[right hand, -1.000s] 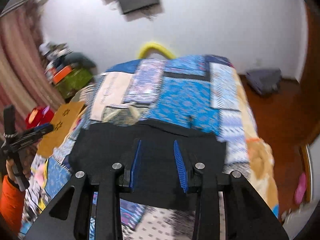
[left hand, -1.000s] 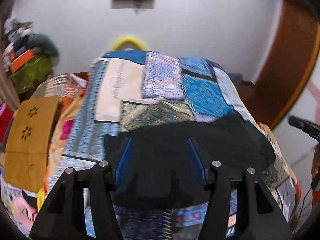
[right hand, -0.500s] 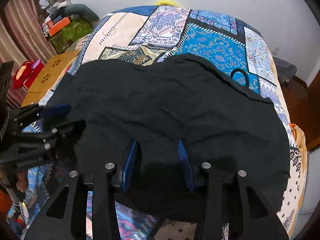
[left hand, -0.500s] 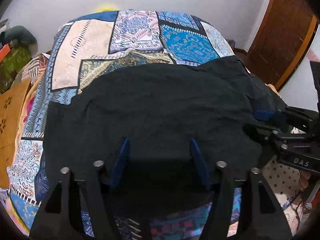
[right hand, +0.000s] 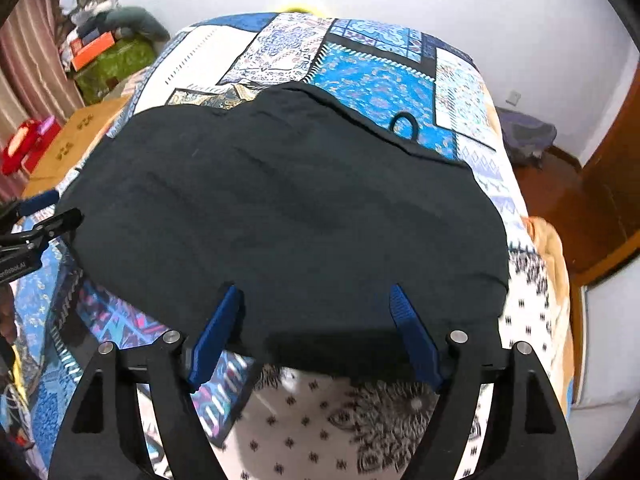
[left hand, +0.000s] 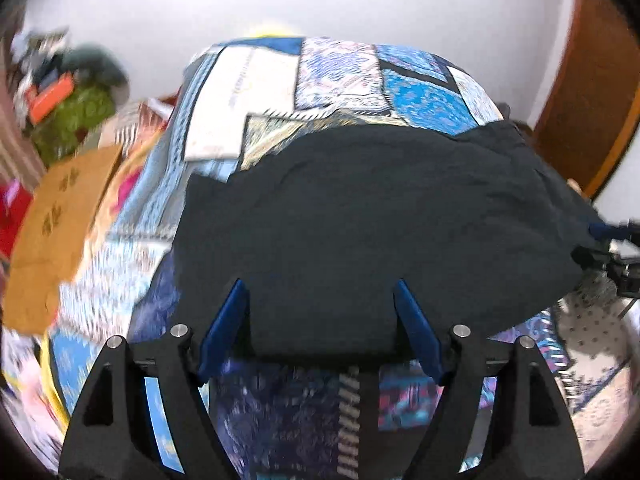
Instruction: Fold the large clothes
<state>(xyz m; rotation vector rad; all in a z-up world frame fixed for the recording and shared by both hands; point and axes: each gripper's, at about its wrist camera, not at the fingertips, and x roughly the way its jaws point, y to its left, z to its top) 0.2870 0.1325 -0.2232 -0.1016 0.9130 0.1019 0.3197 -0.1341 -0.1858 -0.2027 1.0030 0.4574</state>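
Right now the black garment (left hand: pixel 360 216) lies spread flat on the bed (left hand: pixel 340 76), covering the near half of the patchwork bedspread (right hand: pixel 372 64). Over the garment's near edge the left gripper (left hand: pixel 320 312) hangs with its blue fingers (left hand: pixel 224 328) wide apart, holding nothing. Toward the garment's right end the right gripper (right hand: pixel 316 320) does the same, its blue fingers (right hand: pixel 412 332) spread and bare, the cloth's hem lying between them. A small black loop (right hand: pixel 404 124) rests on the bedspread just past the garment's far edge. Left of the garment, beside the bed, sits a brown cardboard box (left hand: pixel 56 224), with a green bundle (right hand: pixel 116 60) farther back against the wall.
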